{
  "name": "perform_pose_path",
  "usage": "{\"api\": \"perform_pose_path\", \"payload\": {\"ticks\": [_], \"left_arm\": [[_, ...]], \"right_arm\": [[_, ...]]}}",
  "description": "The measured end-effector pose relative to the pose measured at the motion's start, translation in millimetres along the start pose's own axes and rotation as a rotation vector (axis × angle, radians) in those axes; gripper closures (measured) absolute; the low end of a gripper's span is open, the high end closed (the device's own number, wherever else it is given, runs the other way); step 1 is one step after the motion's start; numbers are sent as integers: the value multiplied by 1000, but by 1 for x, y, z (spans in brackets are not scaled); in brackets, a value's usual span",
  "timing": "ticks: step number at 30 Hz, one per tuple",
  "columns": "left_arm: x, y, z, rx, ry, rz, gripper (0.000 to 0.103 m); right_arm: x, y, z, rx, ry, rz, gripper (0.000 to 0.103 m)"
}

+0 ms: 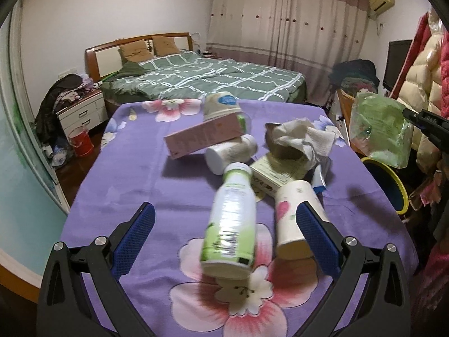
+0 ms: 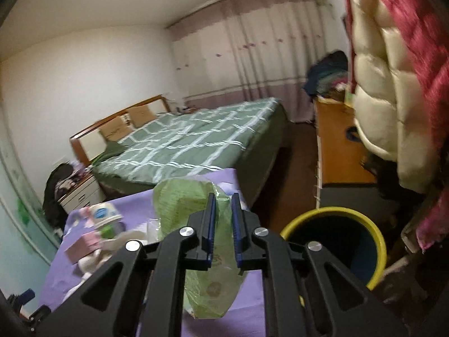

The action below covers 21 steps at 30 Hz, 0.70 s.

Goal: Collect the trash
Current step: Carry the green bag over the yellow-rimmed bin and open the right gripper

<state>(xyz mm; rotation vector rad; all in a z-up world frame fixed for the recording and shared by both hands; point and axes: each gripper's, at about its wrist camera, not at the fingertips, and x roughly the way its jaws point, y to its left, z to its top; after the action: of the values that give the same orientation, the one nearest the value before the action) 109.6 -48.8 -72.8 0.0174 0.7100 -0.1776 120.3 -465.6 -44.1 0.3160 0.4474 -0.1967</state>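
Right tongs (image 2: pixel 223 224) are pinched on the green bag (image 2: pixel 179 205), right of the surface (image 1: pixel 126 154), near the bin (image 2: pixel 373 230). Best release over its mouth. Left tongs (image 1: pixel 224 238) gape wide around a bottle (image 1: pixel 233 224).

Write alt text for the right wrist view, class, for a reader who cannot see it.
The right claw is shut on a crinkled green plastic wrapper, held above a purple floral tablecloth. An open round bin with a yellow rim stands on the floor just to its right, with a green checked bed behind.
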Motion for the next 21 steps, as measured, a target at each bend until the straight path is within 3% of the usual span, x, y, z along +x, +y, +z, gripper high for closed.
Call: {"api": "perform_pose_path", "payload": {"ticks": [5, 12, 21], "left_arm": [[9, -14, 4, 12, 12, -16, 4], [14, -24, 6, 37, 23, -30, 4], [22, -37, 8, 64, 39, -46, 4]], "right_arm": [[7, -16, 1, 29, 20, 21, 92], [-3, -8, 11, -15, -79, -45, 92], [1, -20, -1, -33, -77, -69, 92]]}}
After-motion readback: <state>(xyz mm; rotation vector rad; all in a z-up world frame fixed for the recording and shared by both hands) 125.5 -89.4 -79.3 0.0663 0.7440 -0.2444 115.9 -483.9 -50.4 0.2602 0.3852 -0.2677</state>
